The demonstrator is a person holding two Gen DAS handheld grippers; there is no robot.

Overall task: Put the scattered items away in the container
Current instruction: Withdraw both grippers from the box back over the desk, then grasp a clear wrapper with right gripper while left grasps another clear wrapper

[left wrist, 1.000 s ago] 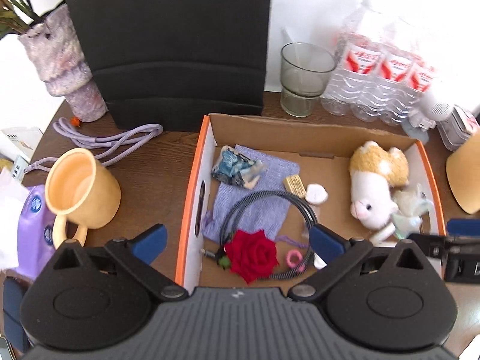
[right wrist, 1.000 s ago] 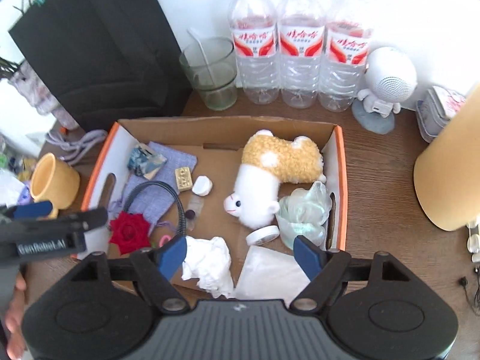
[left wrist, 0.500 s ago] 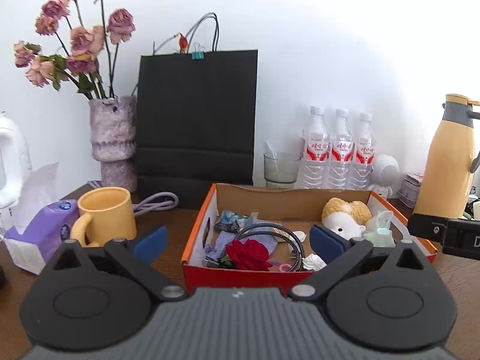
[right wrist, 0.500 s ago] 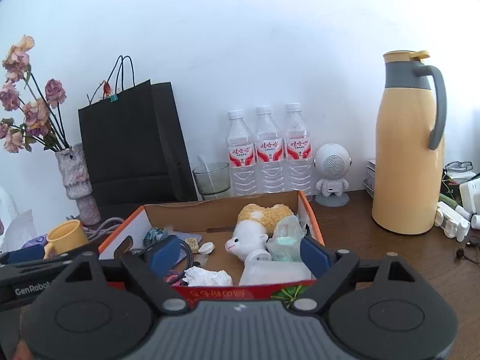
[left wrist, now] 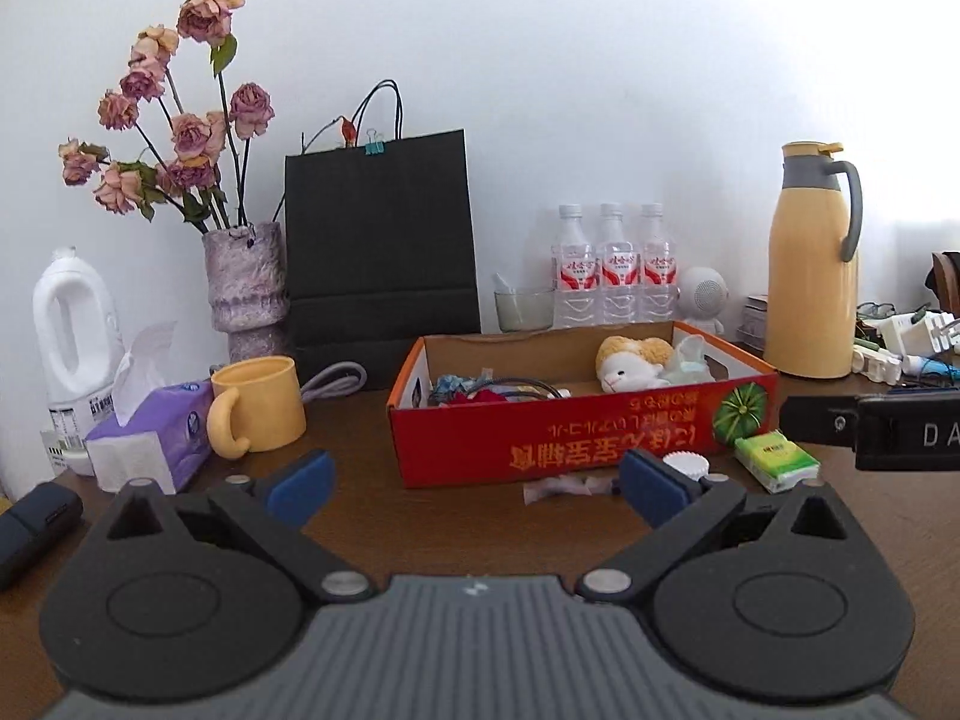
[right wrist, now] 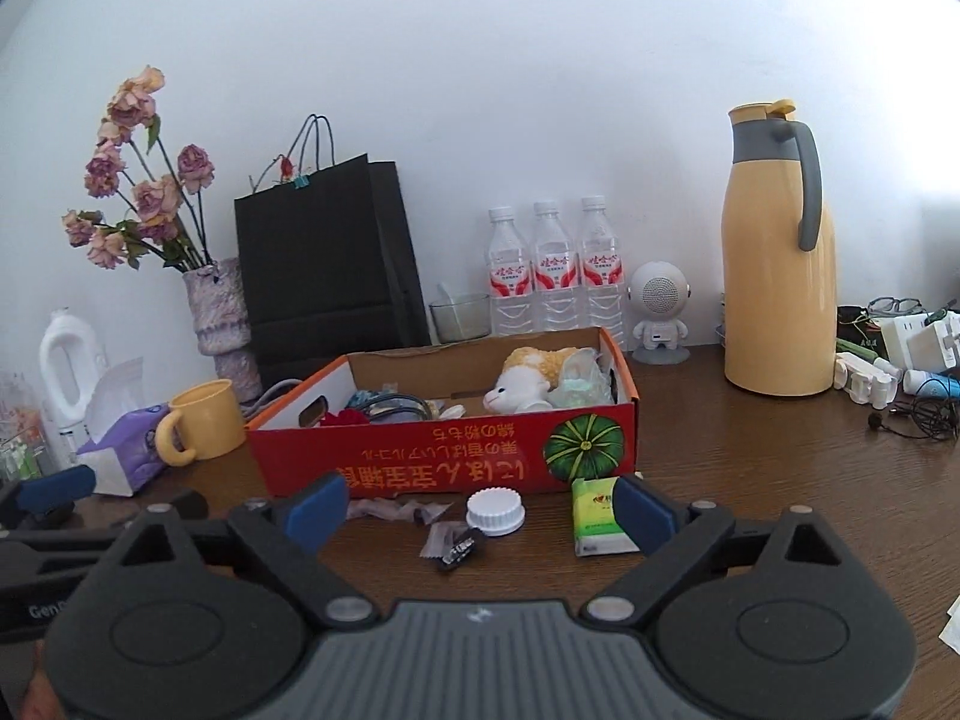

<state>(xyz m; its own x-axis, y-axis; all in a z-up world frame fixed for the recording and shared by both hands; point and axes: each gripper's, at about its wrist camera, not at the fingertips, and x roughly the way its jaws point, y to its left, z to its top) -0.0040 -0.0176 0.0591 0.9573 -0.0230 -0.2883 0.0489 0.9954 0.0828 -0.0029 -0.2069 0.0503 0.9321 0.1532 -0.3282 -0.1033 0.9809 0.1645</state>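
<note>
Right wrist view: right gripper [right wrist: 480,510], jaws just opened wide and empty, has dropped back from over the red cardboard box [right wrist: 444,450]; white ribbed cap [right wrist: 495,513] waits on the counter [right wrist: 750,480].

We see a plain white wall [right wrist: 480,60] rising behind a dark brown wooden table [right wrist: 750,462]. Against that wall stands a black paper bag [right wrist: 324,276]; left of the bag sits a mottled vase [right wrist: 219,318] of dried roses, right of the bag three water bottles [right wrist: 555,267]. Soft daylight brightens the wall's right side.
</note>
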